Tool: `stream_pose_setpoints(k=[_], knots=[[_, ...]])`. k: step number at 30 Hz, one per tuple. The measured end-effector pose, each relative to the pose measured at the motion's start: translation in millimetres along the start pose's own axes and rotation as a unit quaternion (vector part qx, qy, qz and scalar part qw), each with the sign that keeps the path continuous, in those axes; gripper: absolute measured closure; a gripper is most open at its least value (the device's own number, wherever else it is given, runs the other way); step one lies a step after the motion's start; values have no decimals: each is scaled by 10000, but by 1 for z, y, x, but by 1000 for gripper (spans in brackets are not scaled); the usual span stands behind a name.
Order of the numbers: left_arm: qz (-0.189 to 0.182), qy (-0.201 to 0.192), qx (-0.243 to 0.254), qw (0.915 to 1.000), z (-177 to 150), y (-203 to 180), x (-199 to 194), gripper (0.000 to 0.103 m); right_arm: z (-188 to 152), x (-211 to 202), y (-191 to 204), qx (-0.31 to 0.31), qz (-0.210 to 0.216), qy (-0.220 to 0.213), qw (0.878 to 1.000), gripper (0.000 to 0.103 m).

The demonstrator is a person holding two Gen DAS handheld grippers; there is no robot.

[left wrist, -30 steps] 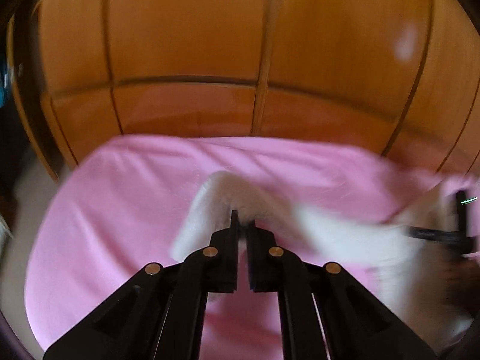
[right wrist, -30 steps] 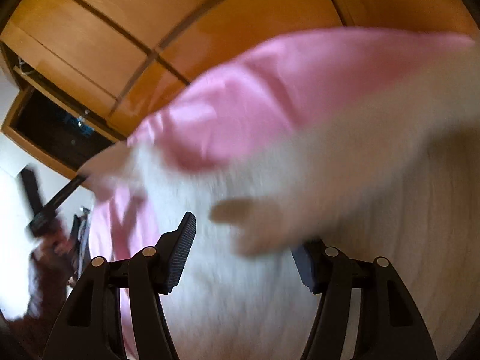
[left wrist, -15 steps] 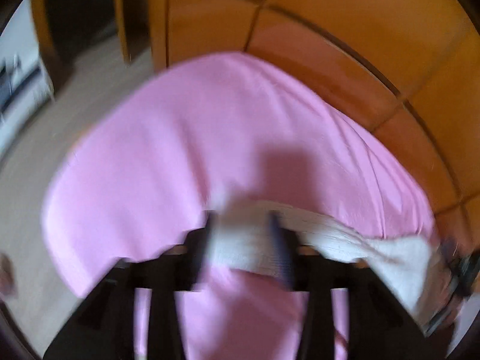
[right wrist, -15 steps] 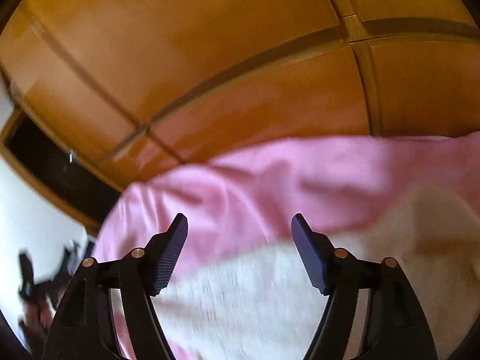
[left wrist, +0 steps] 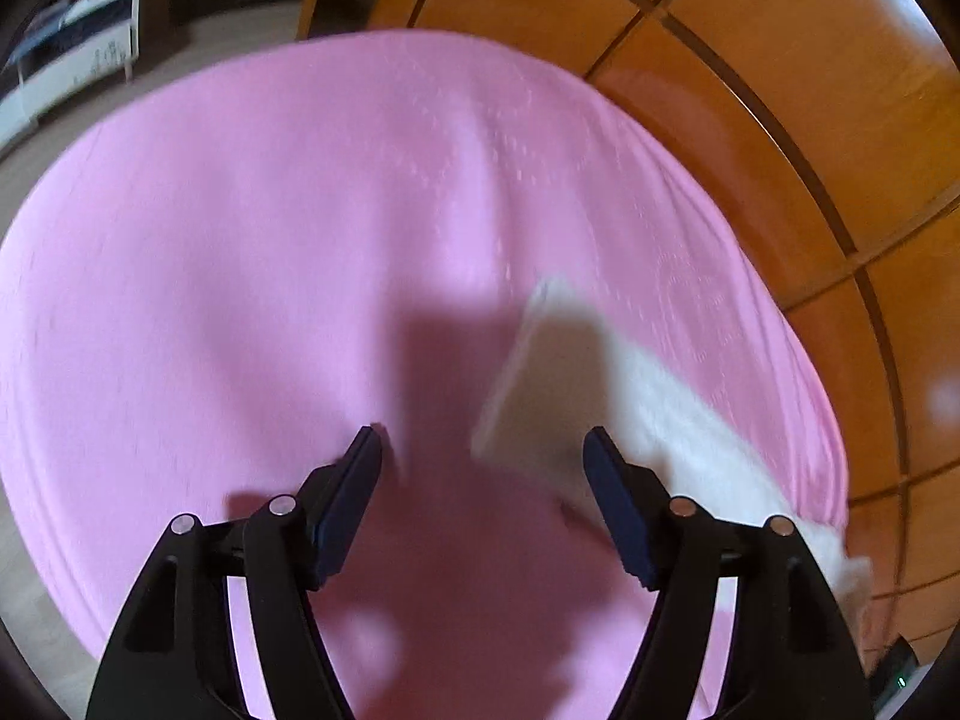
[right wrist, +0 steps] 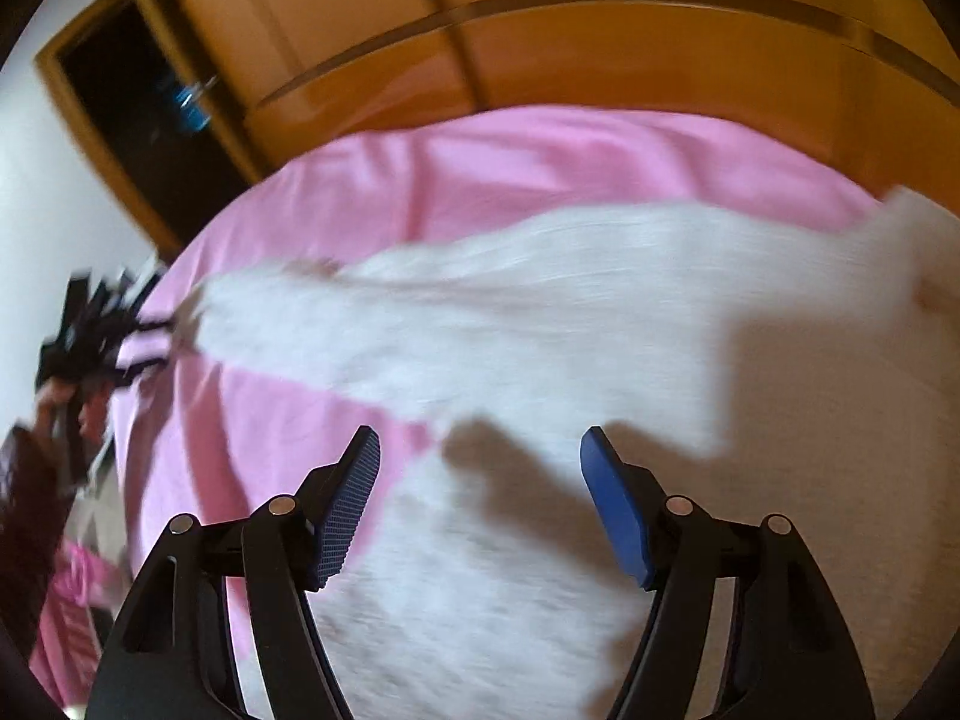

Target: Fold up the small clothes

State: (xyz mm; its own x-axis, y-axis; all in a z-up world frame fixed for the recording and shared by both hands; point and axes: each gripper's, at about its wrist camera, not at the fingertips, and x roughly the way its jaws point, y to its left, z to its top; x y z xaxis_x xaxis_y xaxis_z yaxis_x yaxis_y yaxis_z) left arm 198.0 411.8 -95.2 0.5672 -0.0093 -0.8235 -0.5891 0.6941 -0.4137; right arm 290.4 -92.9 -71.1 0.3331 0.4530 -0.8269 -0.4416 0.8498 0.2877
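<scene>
A white knitted garment (right wrist: 540, 330) lies spread on the pink bed sheet (right wrist: 510, 150), one long part stretching left. In the left wrist view its narrow end (left wrist: 540, 372) rests on the sheet (left wrist: 240, 240) just ahead of my right-hand finger. My left gripper (left wrist: 483, 450) hovers low over the sheet with its jaws opening, gripping nothing. My right gripper (right wrist: 480, 450) hangs above the garment's body; its jaws are closing and the pads touch no cloth. The left gripper (right wrist: 102, 330) shows blurred at the far left of the right wrist view.
Glossy wooden wardrobe panels (left wrist: 750, 90) stand close behind the bed. A dark doorway (right wrist: 132, 90) opens at the upper left. White furniture (left wrist: 66, 60) and bare floor lie beyond the bed's left edge. A person's hand (right wrist: 54, 408) holds the left gripper.
The left gripper let go of the white garment's end, opened, sank toward the sheet and rolled. The garment now lies on the bed. The right gripper swung sideways over it.
</scene>
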Motion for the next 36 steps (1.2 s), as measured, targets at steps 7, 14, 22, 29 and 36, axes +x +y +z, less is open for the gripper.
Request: stream_pose_setpoints(k=[7, 14, 22, 29, 36], knots=[[-343, -469, 668, 9961, -2, -24, -24, 98, 48, -2, 0, -72, -432, -303, 9986, 44], [-545, -1360, 1206, 9818, -33, -18, -95, 98, 93, 60, -27, -870, -1464, 384, 9846, 38], [1057, -864, 1816, 9739, -69, -25, -52, 98, 95, 83, -20, -1440, -1528, 431, 9768, 94], [1667, -738, 1601, 9701, -80, -37, -43, 93, 105, 85, -28, -631, -1786, 54, 9819, 92], [755, -1466, 1393, 9764, -105, -75, -96, 63, 22, -51, -61, 363, -1233, -706, 9892, 39]])
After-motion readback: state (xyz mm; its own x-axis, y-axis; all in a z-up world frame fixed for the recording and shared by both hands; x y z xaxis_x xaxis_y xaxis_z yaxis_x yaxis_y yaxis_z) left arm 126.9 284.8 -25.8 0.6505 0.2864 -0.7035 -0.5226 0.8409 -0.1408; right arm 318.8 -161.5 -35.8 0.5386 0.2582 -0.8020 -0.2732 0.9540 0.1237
